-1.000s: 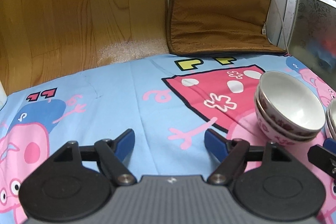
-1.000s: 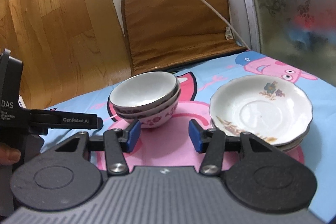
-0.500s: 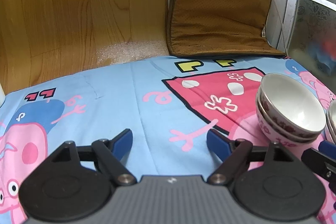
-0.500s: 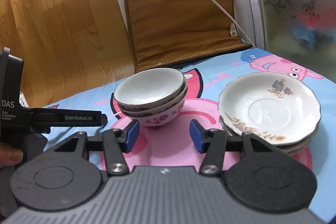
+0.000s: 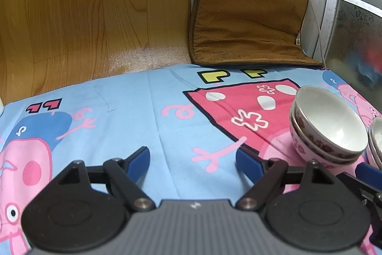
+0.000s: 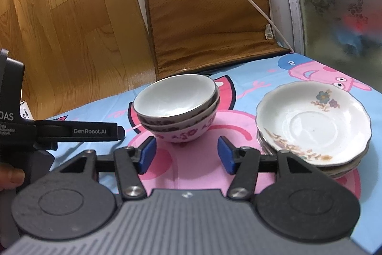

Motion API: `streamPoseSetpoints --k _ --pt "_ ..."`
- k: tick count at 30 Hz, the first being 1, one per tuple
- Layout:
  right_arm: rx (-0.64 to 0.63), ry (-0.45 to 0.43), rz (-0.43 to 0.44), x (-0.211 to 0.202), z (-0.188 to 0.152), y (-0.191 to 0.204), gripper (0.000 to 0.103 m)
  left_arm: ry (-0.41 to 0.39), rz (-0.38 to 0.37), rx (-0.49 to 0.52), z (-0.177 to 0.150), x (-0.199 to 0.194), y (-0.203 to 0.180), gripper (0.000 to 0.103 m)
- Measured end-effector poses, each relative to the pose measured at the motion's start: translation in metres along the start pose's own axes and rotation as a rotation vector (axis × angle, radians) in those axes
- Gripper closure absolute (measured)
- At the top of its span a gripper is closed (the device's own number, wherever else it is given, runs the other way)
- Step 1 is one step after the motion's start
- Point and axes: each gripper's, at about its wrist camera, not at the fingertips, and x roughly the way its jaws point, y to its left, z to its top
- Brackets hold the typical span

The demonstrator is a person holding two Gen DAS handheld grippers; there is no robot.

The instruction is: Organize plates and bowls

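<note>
The 2 nested white floral porcelain bowls [image 6: 176, 109] sit on the cartoon-print cloth [image 5: 148, 111] just ahead of our right gripper [image 6: 186, 155], its empty jaws just widening, nearer than our left gripper [image 5: 192, 163], jaws wide.

Left gripper [image 5: 193, 160] open over blue cartoon cloth [image 5: 133, 116], nothing between jaws. Stacked bowls [image 5: 328, 126] at right; brown cushion [image 5: 248, 18] behind, against wall.

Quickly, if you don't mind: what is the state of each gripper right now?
Left gripper: open, nothing between its jaws.
Right gripper: open, holding nothing; its jaws have just been opening.
</note>
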Motion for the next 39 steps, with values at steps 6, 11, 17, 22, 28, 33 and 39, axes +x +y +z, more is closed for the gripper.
streamPoseSetpoints --k 6,11,17,22,28,33,39 --pt "-0.005 0.008 -0.001 0.002 0.000 0.001 0.043 0.000 -0.010 -0.003 0.000 0.000 0.001 0.019" --pt "-0.009 0.014 -0.007 0.003 -0.001 0.003 0.043 0.000 -0.016 -0.006 0.000 -0.001 0.002 0.018" --pt "-0.017 0.018 -0.012 0.005 -0.001 0.004 0.041 -0.001 -0.022 -0.011 0.000 -0.001 0.002 0.017" --pt "-0.028 0.015 -0.019 0.005 -0.002 0.007 0.040 -0.002 -0.026 -0.016 0.001 -0.002 0.003 0.017" --pt "-0.033 0.003 -0.032 0.004 -0.003 0.007 0.039 -0.006 -0.037 -0.025 0.001 -0.003 0.004 0.014" --pt "-0.037 -0.037 -0.044 -0.001 -0.001 0.007 0.031 -0.035 -0.078 -0.048 -0.001 -0.009 0.010 0.009" --pt "-0.083 -0.073 -0.054 -0.004 0.008 0.004 0.026 -0.063 -0.141 -0.038 0.000 -0.016 0.010 0.007"
